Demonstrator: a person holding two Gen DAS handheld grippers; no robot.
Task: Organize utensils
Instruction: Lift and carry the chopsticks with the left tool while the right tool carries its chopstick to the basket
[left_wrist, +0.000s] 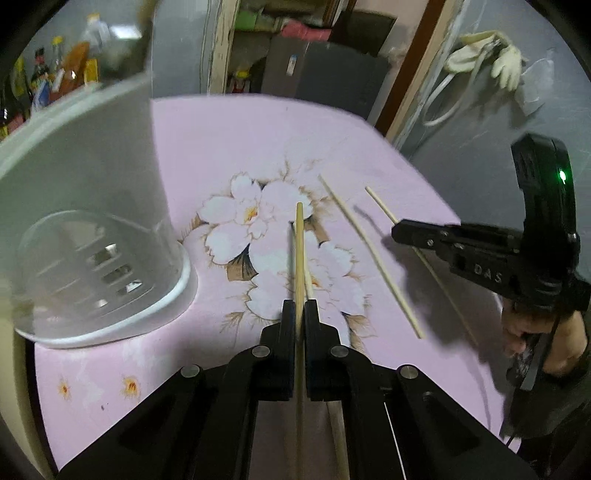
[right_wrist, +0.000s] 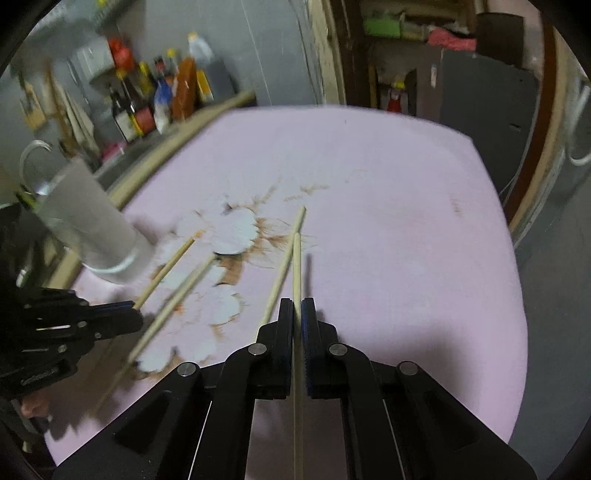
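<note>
With the holder (left_wrist: 92, 229) standing near, each claw, left (left_wrist: 300, 306) and right (right_wrist: 297, 304), pinched one chopstick (left_wrist: 299, 251) lengthwise for upright loading.

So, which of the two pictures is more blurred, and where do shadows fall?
Right wrist view: more blurred, the white holder and flower print smeared; the right gripper shadows the pink cloth. Left wrist view: sharper; fisheye bends the cloth's edge.

A pink floral cloth (left_wrist: 229, 147) covers the bench ahead of the tool; bottles (right_wrist: 155, 99) crowd a ledge far off to its left, pale gloves (left_wrist: 491, 59) hang on the grey wall to its right, beyond an open doorway (left_wrist: 314, 48).
</note>
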